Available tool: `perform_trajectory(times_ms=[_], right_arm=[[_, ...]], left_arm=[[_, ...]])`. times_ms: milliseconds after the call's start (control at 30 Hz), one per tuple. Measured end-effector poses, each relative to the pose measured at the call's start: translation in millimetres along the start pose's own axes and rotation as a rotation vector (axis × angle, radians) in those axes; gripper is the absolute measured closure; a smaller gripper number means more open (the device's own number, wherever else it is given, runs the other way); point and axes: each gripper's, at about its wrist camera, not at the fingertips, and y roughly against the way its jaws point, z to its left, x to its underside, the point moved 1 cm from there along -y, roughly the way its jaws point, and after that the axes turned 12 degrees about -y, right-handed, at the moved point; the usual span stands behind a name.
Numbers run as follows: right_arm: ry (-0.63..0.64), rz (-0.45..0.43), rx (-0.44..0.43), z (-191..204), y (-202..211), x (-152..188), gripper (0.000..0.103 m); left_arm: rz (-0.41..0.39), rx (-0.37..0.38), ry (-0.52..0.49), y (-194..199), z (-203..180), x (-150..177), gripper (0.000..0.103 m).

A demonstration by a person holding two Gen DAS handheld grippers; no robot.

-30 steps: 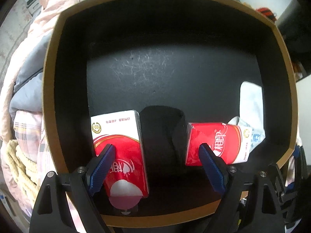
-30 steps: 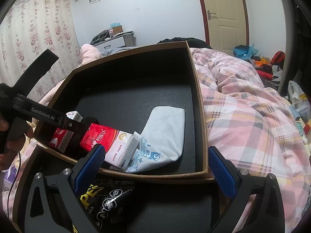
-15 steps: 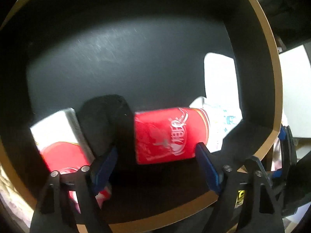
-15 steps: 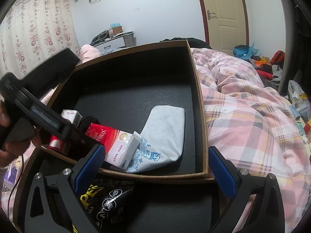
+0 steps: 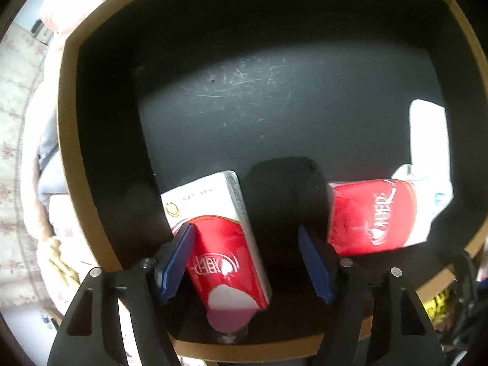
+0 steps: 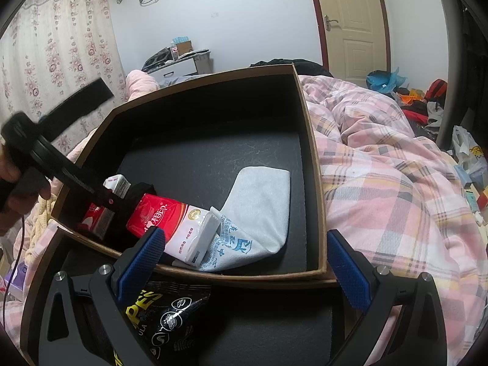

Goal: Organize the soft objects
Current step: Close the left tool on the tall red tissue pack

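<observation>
The left tongs [image 5: 245, 262] point down into the black box [image 5: 73, 158], closing around the left tissue pack [image 5: 219, 238], pads not yet pressing. Center them across its short sides first. The pack lies at 7 o'clock, long axis toward 11. The right tongs [image 6: 244, 262] hang apart, empty.

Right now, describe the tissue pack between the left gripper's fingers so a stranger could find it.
Look in the black box on the bed, at its near left corner. The tissue pack stands on edge between the open left gripper; the other red pack lies flat by the white cloth.
</observation>
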Motion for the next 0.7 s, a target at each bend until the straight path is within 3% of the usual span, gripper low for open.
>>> perform_trajectory(times_ms=[233,533,700], right_arm=[[-0.002,-0.001,-0.002,-0.5,-0.1,-0.2,0.001],[0.001,0.000,-0.002,0.0,0.0,-0.2,0.001],[0.002,0.001,-0.001,-0.5,-0.4,-0.4,0.001]], left_arm=[[-0.012,-0.040,0.007,18.9,-18.5,-10.0,0.036],[0.016,-0.089,0.001,7.4,-25.0,-18.8,0.036],[0.012,-0.080,0.002,-4.8,-30.4,-37.7,0.036]])
